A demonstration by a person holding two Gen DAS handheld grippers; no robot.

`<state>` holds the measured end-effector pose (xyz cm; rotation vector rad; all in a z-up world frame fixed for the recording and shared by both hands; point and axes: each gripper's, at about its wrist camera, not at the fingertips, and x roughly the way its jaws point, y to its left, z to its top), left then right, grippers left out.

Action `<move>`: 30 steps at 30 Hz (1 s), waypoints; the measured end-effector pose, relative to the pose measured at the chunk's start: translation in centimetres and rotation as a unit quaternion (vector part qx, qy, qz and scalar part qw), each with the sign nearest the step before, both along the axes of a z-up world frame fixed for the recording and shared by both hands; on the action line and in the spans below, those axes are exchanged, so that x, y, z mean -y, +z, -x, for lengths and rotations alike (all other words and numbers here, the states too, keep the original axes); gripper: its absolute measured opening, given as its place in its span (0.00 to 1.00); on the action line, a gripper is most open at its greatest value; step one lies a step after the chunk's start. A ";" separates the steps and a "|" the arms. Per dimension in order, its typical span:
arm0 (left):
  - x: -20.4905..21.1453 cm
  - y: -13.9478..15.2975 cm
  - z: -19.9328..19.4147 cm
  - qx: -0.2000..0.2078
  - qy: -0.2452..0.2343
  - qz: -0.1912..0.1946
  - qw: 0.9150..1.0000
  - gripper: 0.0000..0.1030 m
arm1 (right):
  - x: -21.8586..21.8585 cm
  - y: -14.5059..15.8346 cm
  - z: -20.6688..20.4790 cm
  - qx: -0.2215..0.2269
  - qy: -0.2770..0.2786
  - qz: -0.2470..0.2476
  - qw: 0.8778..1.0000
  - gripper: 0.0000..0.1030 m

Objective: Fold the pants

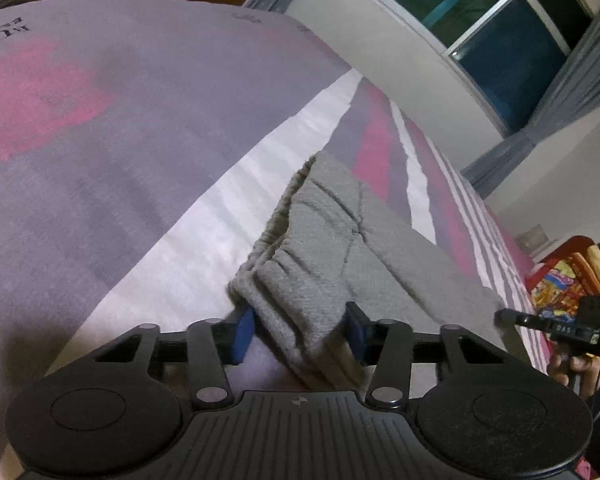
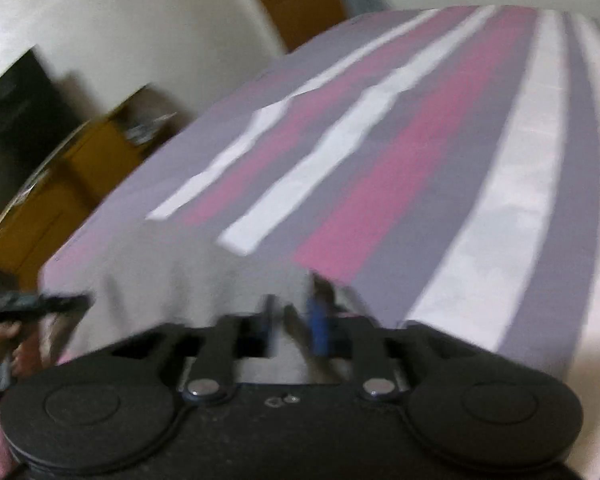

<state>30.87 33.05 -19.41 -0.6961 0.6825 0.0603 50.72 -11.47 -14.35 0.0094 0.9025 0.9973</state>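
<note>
The grey pants (image 1: 340,232) lie on the striped bed sheet (image 1: 100,152), folded, with the elastic waistband toward the left gripper. My left gripper (image 1: 300,332) has its blue pads on either side of the waistband corner, a wide gap between them. My right gripper (image 2: 292,320) grips a fold of the grey pants (image 2: 160,280) between its blue pads; this view is blurred. The right gripper also shows in the left wrist view (image 1: 560,328), at the pants' far edge.
The bed sheet (image 2: 420,140) has grey, pink and white stripes. A window with grey curtains (image 1: 500,32) is behind the bed. A colourful blanket (image 1: 568,272) lies at the right. Wooden furniture (image 2: 80,168) stands left of the bed.
</note>
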 end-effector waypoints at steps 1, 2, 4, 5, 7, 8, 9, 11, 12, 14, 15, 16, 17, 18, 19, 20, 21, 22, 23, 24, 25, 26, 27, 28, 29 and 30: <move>0.0 -0.1 0.1 0.003 -0.001 0.000 1.000 0.44 | -0.5 -0.1 0.0 0.004 0.005 0.008 1.000 0.13; 0.0 -0.2 0.1 0.006 -0.001 0.000 1.000 0.44 | -0.6 -0.2 -0.3 0.006 0.002 0.011 1.000 0.15; -0.1 -0.4 0.1 0.009 -0.001 0.003 1.000 0.44 | -1.1 -0.8 -1.4 0.011 -0.021 0.028 0.999 0.25; -0.2 -0.4 0.1 0.009 0.000 0.007 1.000 0.45 | -1.6 -1.3 -2.2 0.004 -0.028 0.036 0.999 0.26; -0.3 -0.4 0.1 0.009 0.000 0.011 1.000 0.45 | -1.8 -1.8 -3.2 -0.035 -0.014 0.024 0.999 0.21; -0.3 -0.4 0.1 0.009 -0.001 0.009 1.000 0.45 | -2.1 -1.6 -3.1 -0.032 -0.010 0.023 0.999 0.17; -0.3 -0.3 0.2 0.013 0.000 0.005 1.000 0.42 | -2.4 -1.3 -2.8 -0.024 -0.002 0.021 0.999 0.13; -0.5 0.3 0.9 0.039 0.008 0.008 0.999 0.37 | -2.7 0.5 -1.8 0.017 -0.002 0.011 1.000 0.03; -0.6 0.7 1.4 0.053 0.014 0.008 0.998 0.36 | -2.4 1.4 -1.5 0.032 -0.008 -0.007 0.999 0.03; -0.3 0.8 1.4 0.049 0.010 -0.018 0.999 0.36 | -2.3 1.9 -1.4 0.049 -0.027 -0.015 0.998 0.03; -0.2 0.1 1.0 0.027 0.007 -0.027 0.999 0.36 | -2.8 0.9 -1.9 0.049 -0.037 0.009 0.998 0.03; -0.5 -0.5 0.9 0.022 0.009 -0.016 1.000 0.36 | -3.4 -1.1 -2.3 0.038 -0.048 0.062 0.996 0.03; -0.8 -0.7 0.9 0.023 0.011 -0.005 1.000 0.36 | -3.7 -2.5 -2.3 0.031 -0.053 0.086 0.994 0.03; -0.9 -0.6 1.0 0.018 0.012 0.003 1.000 0.38 | -3.6 -2.6 -2.0 0.034 -0.064 0.081 0.994 0.04; -1.0 -0.3 1.1 0.014 0.011 0.002 1.000 0.42 | -3.4 -2.2 -1.7 0.030 -0.083 0.070 0.994 0.06; -0.9 0.3 1.5 0.010 0.008 -0.007 1.000 0.43 | -3.0 -1.3 -0.8 0.040 -0.102 0.059 0.992 0.10; -0.7 1.0 2.0 0.008 0.007 -0.025 1.000 0.48 | -2.3 -0.5 0.3 0.059 -0.114 0.048 0.991 0.13; -0.5 1.7 2.7 0.009 0.010 -0.042 0.999 0.50 | -1.1 0.7 1.8 0.081 -0.135 0.027 0.987 0.17; -0.1 3.0 3.8 0.017 0.026 -0.067 0.997 0.50 | 0.4 1.5 3.3 0.087 -0.154 0.001 0.984 0.18; 0.5 4.1 4.4 0.027 0.036 -0.098 0.994 0.50 | 1.3 1.9 4.4 0.087 -0.161 -0.012 0.983 0.18; 1.5 5.4 4.5 0.045 0.028 -0.130 0.990 0.50 | 2.3 2.0 5.9 0.094 -0.165 -0.016 0.982 0.18; 2.5 6.4 4.0 0.056 0.015 -0.145 0.988 0.50 | 2.8 1.7 7.1 0.098 -0.167 -0.008 0.981 0.18; 3.9 7.0 2.7 0.064 -0.010 -0.149 0.987 0.51 | 2.6 1.1 7.3 0.091 -0.169 0.002 0.981 0.18; 5.1 7.2 1.3 0.056 -0.036 -0.147 0.987 0.54 | 3.2 0.1 7.7 0.070 -0.178 0.015 0.981 0.17; 6.1 7.1 0.0 0.040 -0.058 -0.150 0.986 0.56 | 3.6 -0.8 7.7 0.057 -0.189 0.021 0.980 0.17; 7.4 6.6 -1.6 0.015 -0.081 -0.160 0.984 0.57 | 5.1 -1.6 8.0 0.047 -0.205 0.030 0.977 0.17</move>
